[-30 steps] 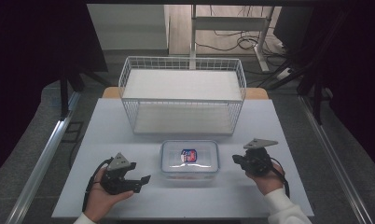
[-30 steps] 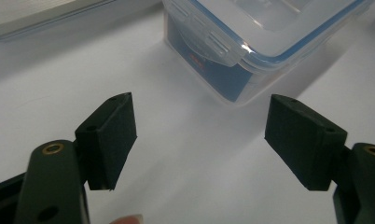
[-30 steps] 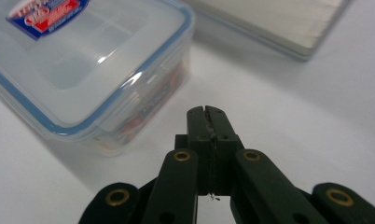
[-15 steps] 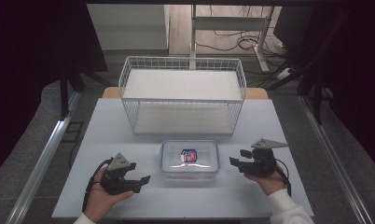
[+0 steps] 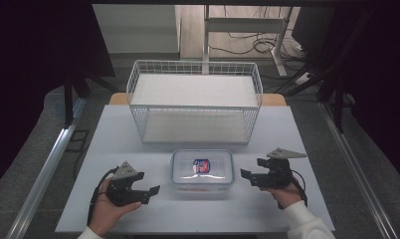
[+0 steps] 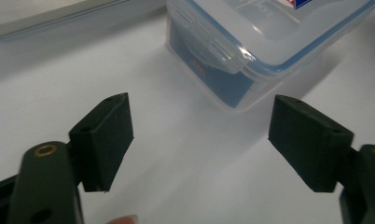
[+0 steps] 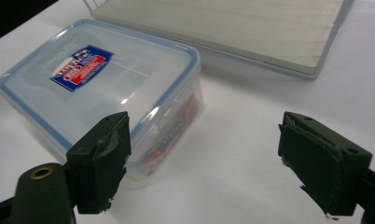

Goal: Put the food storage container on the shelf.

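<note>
A clear plastic box [image 5: 202, 169] with a blue-rimmed lid and a red-and-blue label lies shut at the middle front of the white table [image 5: 138, 134]. My left gripper [image 5: 152, 191] rests to its left, pointing at it, apart from it. In the left gripper view the left gripper [image 6: 202, 140] is open with bare table between the pads, and the box's [image 6: 251, 42] latch side lies beyond. To the right of the box my right gripper [image 5: 245, 174] faces it. Seen from its own camera, the right gripper [image 7: 202, 158] is open beside the box [image 7: 97, 88]. Both pairs of jaws have just been opening, nothing between them.
A white wire basket [image 5: 195, 102] with a pale board floor stands behind the box at the table's far side; its base edge [image 7: 251, 32] lies close beyond the box. Dark curtains and metal rails flank the table.
My right gripper's jaws have spread from shut to wide open beside the box. The left hand and the box have stayed where they were.
</note>
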The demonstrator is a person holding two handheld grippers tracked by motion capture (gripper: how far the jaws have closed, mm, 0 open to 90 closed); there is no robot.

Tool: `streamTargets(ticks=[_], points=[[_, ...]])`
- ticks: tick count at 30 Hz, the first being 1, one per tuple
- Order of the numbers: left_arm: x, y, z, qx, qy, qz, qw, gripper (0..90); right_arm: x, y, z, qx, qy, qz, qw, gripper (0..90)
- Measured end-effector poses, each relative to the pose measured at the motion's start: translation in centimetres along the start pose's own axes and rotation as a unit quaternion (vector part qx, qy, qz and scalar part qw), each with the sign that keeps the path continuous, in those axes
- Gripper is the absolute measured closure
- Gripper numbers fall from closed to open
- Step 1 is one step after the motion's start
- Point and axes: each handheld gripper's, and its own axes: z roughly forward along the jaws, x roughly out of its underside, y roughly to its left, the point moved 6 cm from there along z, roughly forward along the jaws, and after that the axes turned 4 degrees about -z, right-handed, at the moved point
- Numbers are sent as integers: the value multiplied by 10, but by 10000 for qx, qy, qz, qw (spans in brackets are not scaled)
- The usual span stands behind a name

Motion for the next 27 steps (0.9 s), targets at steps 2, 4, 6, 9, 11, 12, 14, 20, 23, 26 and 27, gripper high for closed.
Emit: streamTargets(ticks=[2, 4, 6, 9, 11, 12, 14, 20, 23, 26, 27], points=[[-5, 1, 3, 114, 4, -169, 9998, 171, 0, 1, 0, -47, -12, 30, 10000, 174], [-9, 1, 6, 183, -1, -278, 9994, 137, 0, 1, 0, -130, -33, 112, 9998, 177], [-13, 1, 7, 198, -17, -309, 9993, 127, 0, 2, 0, -210, -60, 181, 9996, 177], [-20, 0, 11, 321, -7, -395, 9987, 109, 1, 2, 0, -259, -61, 246, 9993, 176], [-25, -1, 13, 424, 0, -474, 9980, 102, 1, 4, 1, -304, -101, 250, 9992, 171], [-29, -3, 16, 562, 38, -576, 9968, 96, 0, 5, 2, -375, -124, 293, 9988, 168], [-32, -2, 18, 647, 45, -657, 9957, 94, 0, 6, 3, -392, -131, 305, 9987, 167], [-44, 3, 29, 1031, 81, -1110, 9884, 71, -1, 4, 7, -416, -103, 440, 9981, 167], [-48, 7, 36, 1186, 130, -1322, 9840, 66, -1, 4, 7, -410, -126, 453, 9981, 167], [-49, 12, 42, 1265, 193, -1427, 9815, 66, -2, 4, 9, -422, -101, 425, 9982, 167], [-49, 12, 42, 1265, 193, -1427, 9815, 66, -2, 4, 9, -422, -101, 425, 9982, 167]])
